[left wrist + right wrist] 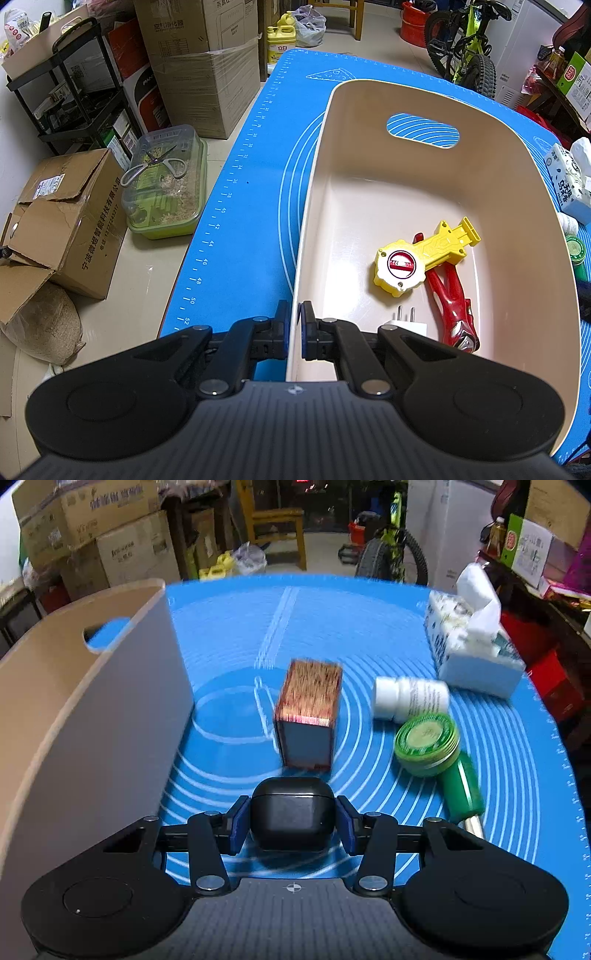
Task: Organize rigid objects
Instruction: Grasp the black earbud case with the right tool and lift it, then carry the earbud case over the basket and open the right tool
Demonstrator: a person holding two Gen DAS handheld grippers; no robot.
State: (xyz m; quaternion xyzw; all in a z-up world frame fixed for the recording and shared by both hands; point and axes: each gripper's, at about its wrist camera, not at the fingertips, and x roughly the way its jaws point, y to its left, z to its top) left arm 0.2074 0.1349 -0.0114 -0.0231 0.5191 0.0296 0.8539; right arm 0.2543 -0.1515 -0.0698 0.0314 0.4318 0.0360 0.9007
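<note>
Your right gripper (293,821) pinches a black case (291,818) low over the mat (369,627); your left gripper (294,332) clamps the bin (317,184) wall.

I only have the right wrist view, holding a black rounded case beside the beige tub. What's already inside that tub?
Observer: A yellow plastic toy launcher lies on the floor of the beige plastic tub, resting across a red plastic toy handle.
Operator: Anything else in there?
Observer: A white plug adapter with two prongs sits at the near end, beside the red handle.
Operator: Where's my other gripper?
Observer: The left gripper is clamped on the tub's near left wall, one finger inside and one outside.
Operator: So where is there room for the black rounded case?
Observer: The tub floor's far half, below the handle cut-out, looks bare.
</note>
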